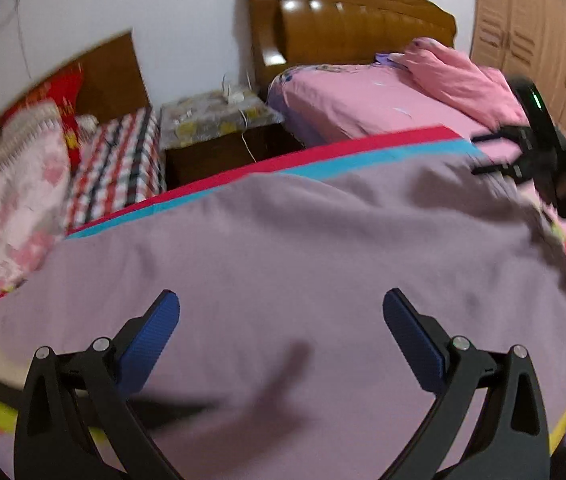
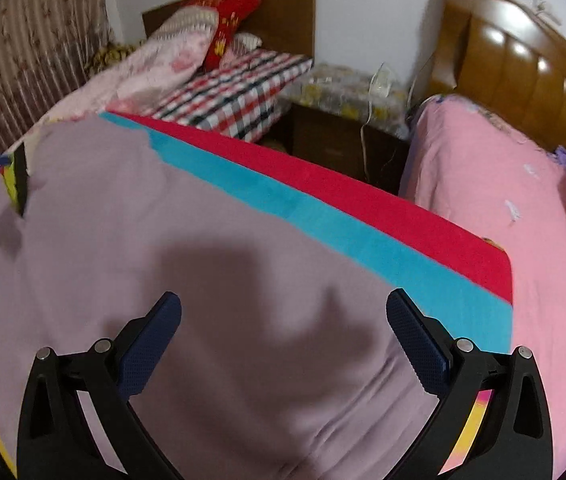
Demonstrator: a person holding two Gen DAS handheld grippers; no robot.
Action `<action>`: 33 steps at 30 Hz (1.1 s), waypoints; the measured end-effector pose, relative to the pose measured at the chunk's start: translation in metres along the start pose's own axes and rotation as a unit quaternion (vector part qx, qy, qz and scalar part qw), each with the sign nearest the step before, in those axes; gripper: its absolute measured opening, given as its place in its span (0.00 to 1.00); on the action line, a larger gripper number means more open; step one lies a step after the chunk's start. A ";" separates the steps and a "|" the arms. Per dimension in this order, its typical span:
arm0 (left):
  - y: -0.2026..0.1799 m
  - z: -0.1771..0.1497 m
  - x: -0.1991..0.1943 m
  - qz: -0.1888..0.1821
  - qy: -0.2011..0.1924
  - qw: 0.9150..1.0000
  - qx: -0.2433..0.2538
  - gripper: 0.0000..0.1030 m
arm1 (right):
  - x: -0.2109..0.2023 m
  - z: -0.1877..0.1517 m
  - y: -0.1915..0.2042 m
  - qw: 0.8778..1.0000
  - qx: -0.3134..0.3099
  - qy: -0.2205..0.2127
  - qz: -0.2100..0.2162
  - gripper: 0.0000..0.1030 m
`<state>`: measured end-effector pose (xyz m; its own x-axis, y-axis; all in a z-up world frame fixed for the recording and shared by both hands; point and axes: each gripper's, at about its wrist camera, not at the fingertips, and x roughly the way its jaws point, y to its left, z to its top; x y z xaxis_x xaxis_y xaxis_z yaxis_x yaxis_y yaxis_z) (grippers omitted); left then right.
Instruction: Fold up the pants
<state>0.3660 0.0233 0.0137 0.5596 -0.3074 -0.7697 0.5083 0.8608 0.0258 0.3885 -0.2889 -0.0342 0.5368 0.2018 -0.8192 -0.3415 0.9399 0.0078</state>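
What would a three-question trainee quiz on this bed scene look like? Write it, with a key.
1. True or false: the left gripper is shut on the mauve pants.
2. Which stripe borders the pants' far edge: A) red stripe B) blue stripe C) green?
3. What stands between the two beds?

Key:
1. False; its jaws are open, as are the right gripper's.
2. B.
3. A dark nightstand.

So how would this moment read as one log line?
task: fold pants | left gripper: open, empty | right gripper: open, empty | pants: spread flat
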 end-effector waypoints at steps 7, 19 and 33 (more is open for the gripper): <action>0.067 0.054 0.080 -0.027 0.043 0.998 0.021 0.98 | 0.060 0.019 -0.027 0.997 -0.022 0.056 0.057 0.76; 0.070 0.079 0.120 -0.112 0.072 0.982 0.132 0.97 | -0.004 0.013 -0.003 0.994 -0.102 -0.035 0.005 0.14; 0.061 0.084 0.150 -0.110 0.075 0.981 0.141 0.11 | -0.070 -0.009 0.046 0.983 -0.096 -0.128 -0.090 0.13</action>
<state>0.5355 -0.0042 -0.0468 0.3243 -0.3927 -0.8606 0.7786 0.6274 0.0071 0.3283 -0.2618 0.0185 0.7697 0.1232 -0.6264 -0.3492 0.9026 -0.2516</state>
